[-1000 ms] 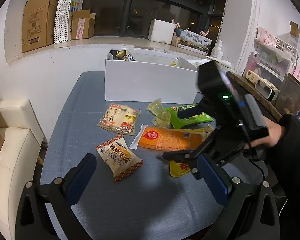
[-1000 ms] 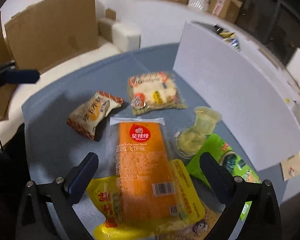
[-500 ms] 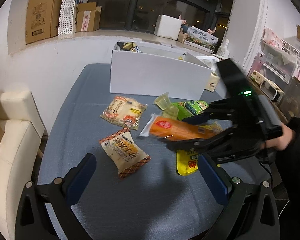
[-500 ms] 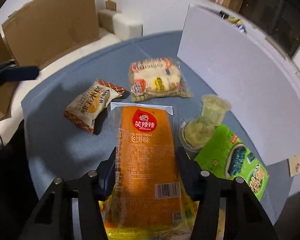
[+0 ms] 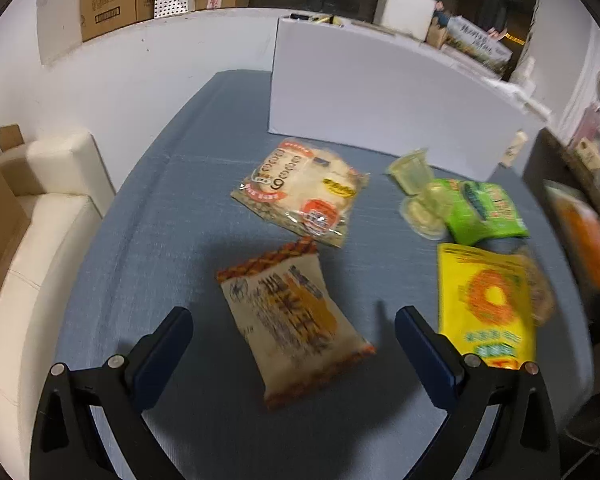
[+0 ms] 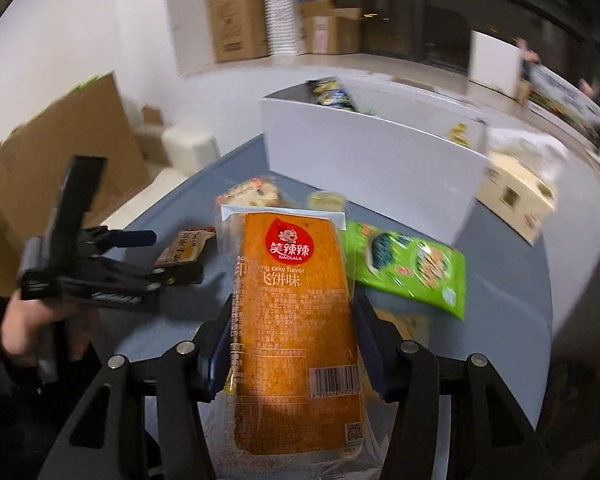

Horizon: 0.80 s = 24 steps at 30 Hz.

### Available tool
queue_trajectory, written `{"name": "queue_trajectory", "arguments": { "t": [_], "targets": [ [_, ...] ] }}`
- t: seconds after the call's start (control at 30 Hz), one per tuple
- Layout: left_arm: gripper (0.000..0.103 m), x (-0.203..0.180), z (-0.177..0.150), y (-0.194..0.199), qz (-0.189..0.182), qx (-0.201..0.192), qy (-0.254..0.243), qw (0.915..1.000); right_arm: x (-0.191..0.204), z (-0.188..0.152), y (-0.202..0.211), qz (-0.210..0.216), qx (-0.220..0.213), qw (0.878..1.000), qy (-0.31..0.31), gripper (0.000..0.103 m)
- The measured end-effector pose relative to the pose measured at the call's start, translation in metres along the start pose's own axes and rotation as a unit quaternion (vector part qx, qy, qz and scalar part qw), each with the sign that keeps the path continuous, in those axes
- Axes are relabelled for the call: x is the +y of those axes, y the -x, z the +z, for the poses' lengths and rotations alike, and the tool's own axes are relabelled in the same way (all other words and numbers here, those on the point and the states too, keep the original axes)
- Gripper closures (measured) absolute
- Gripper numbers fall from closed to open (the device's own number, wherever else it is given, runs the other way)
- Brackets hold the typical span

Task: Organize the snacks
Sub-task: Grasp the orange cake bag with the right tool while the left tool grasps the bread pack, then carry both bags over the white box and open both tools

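Carrying orange cake pack [image 6: 296, 320], clamped in right gripper [image 6: 292, 344], lifted short of white box [image 6: 364, 160].
Left gripper [image 5: 294, 344] hung released over beige packet [image 5: 292, 320]; four more snacks lay before the box, some already inside.

Both wrist views look steeply down, sharing the blue table [image 5: 172, 208] and white box [image 6: 364, 156].

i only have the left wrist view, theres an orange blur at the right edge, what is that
Observer: An orange snack pack, clamped in the right gripper.
Operator: is it off the table
Observer: Yes, raised above the green packet, pointing toward the white box.
Operator: anything in the box already
Observer: A dark snack bag sticks up above its rim.
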State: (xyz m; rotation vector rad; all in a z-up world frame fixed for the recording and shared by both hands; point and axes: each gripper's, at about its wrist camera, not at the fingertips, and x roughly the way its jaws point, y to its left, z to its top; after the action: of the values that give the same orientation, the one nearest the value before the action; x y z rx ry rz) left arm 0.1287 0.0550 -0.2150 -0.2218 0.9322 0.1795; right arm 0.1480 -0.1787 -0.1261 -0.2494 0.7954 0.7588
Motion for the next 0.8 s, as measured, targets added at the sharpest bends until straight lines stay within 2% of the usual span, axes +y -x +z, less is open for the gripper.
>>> {"name": "queue_trajectory", "arguments": {
  "t": [0.07, 0.1, 0.13, 0.17, 0.27, 0.3, 0.47, 0.63, 0.8],
  "targets": [
    [0.005, -0.002, 0.000, -0.004, 0.005, 0.005, -0.004, 1.0000, -0.003, -0.008, 0.008, 0.006, -0.012, 1.000, -0.018, 0.044],
    [0.024, -0.004, 0.000, -0.003, 0.017, 0.000, -0.017, 0.9997, -0.002, -0.011, 0.008, 0.006, -0.016, 1.000, -0.023, 0.044],
    [0.036, -0.008, 0.000, -0.002, 0.038, -0.006, -0.033, 0.9987, -0.003, -0.014, 0.008, 0.006, -0.019, 0.999, -0.030, 0.044],
    [0.052, -0.009, 0.001, 0.000, 0.037, -0.009, -0.040, 0.9985, -0.005, -0.016, 0.011, 0.008, -0.021, 0.999, -0.038, 0.044],
    [0.054, -0.007, 0.002, 0.004, 0.018, -0.006, -0.038, 0.9991, -0.006, -0.018, 0.003, 0.011, -0.026, 0.998, -0.053, 0.044],
    [0.055, -0.005, 0.001, 0.008, 0.001, -0.011, -0.035, 0.9993, -0.009, -0.018, 0.004, 0.011, -0.029, 0.998, -0.061, 0.044],
    [0.055, -0.009, 0.008, 0.042, -0.031, -0.053, -0.041, 0.9973, -0.020, -0.016, 0.011, 0.009, -0.044, 0.995, -0.088, 0.044],
    [0.056, -0.020, 0.045, 0.082, -0.060, -0.101, -0.050, 0.9919, -0.027, 0.000, 0.014, 0.004, -0.053, 0.994, -0.097, 0.044],
    [0.055, -0.039, 0.096, 0.099, -0.068, -0.138, -0.073, 0.9854, -0.038, 0.040, 0.017, -0.004, -0.084, 0.992, -0.095, 0.044]
  ]
}}
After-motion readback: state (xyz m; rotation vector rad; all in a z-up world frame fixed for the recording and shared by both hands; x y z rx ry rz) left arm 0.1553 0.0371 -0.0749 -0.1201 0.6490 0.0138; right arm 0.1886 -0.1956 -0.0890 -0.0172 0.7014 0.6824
